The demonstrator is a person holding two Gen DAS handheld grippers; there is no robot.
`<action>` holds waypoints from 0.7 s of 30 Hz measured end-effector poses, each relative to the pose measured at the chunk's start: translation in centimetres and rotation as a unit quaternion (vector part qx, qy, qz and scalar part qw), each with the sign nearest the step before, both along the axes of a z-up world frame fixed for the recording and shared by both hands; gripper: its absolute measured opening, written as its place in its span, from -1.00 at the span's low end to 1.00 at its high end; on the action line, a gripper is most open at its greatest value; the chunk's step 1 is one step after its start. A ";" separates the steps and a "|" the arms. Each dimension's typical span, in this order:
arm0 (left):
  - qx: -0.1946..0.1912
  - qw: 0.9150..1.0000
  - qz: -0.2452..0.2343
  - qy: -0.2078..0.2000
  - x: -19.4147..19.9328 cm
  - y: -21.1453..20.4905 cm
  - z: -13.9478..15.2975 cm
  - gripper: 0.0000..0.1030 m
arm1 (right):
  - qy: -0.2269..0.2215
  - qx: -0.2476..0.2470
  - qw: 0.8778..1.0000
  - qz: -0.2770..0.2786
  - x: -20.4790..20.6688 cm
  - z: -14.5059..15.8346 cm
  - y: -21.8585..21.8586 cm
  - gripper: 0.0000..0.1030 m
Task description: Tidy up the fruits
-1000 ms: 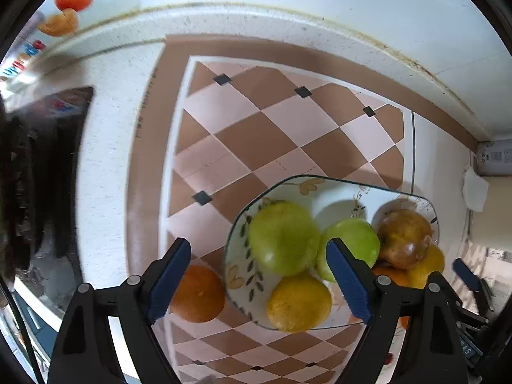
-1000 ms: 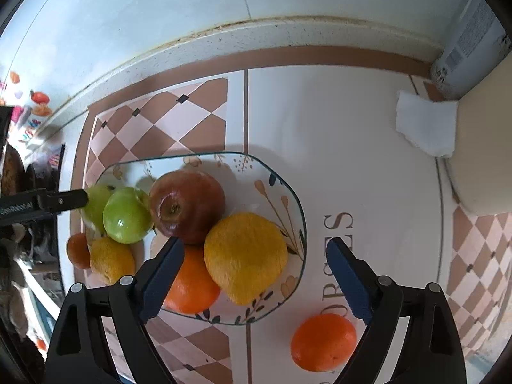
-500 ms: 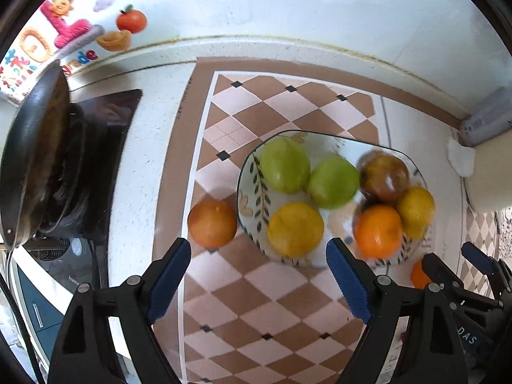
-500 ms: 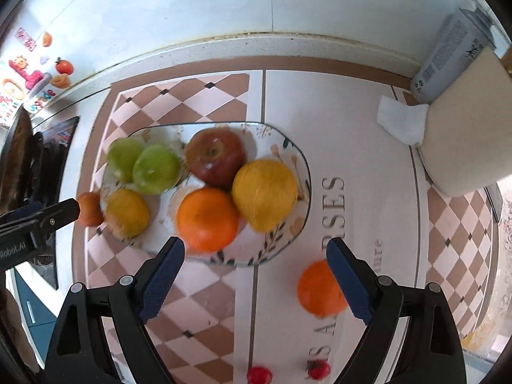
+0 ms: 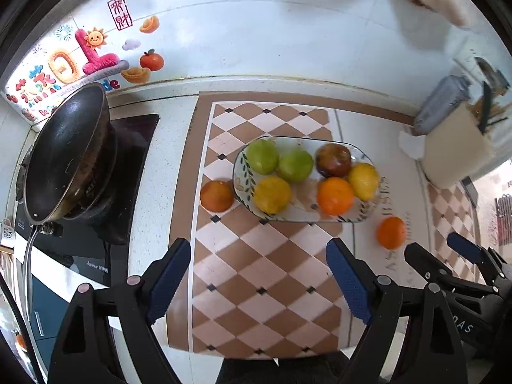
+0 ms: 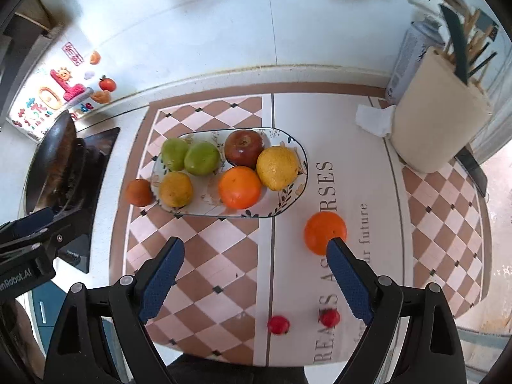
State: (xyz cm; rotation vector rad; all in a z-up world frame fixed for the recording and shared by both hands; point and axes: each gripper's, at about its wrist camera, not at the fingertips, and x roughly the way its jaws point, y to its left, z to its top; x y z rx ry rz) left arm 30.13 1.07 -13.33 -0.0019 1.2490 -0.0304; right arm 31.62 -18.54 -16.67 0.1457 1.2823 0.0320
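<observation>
A patterned oval plate (image 5: 243,166) (image 6: 288,188) on the checkered mat carries two green apples (image 6: 190,156), a dark red apple (image 6: 244,147), a lemon (image 6: 276,168), an orange (image 6: 240,187) and a yellow citrus (image 6: 175,189). A dark orange fruit (image 5: 217,196) (image 6: 138,192) lies on the mat just left of the plate. Another orange (image 5: 391,232) (image 6: 323,232) rests on the mat to the plate's right. Two small red fruits (image 6: 278,324) lie near the front edge. High above the mat, my left gripper (image 5: 258,280) is open and empty. My right gripper (image 6: 256,280) is also open and empty.
A black wok (image 5: 64,153) sits on a dark cooktop (image 5: 128,172) at the left. A cream utensil holder (image 6: 438,118) with a crumpled tissue (image 6: 372,120) and a grey carton (image 6: 408,60) stand at the back right. The tiled wall carries stickers (image 5: 64,64).
Both grippers have risen and pulled back from the plate, so the whole plate, both loose oranges, the wok and the front edge have come into view. Both stayed open and empty.
</observation>
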 end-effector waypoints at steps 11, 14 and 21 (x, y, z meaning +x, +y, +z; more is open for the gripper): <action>-0.016 0.999 -0.001 -0.051 -4.4 0.4 5.4 0.68 | -0.049 0.006 0.999 0.002 -4.8 7.4 0.3 0.80; -0.020 0.998 -0.004 -0.061 -5.1 0.4 6.5 0.68 | -0.062 0.010 0.998 0.004 -5.7 9.0 0.5 0.80; -0.033 0.997 -0.004 -0.070 -6.1 0.4 7.3 0.68 | -0.079 0.016 0.997 0.005 -6.7 11.1 0.5 0.80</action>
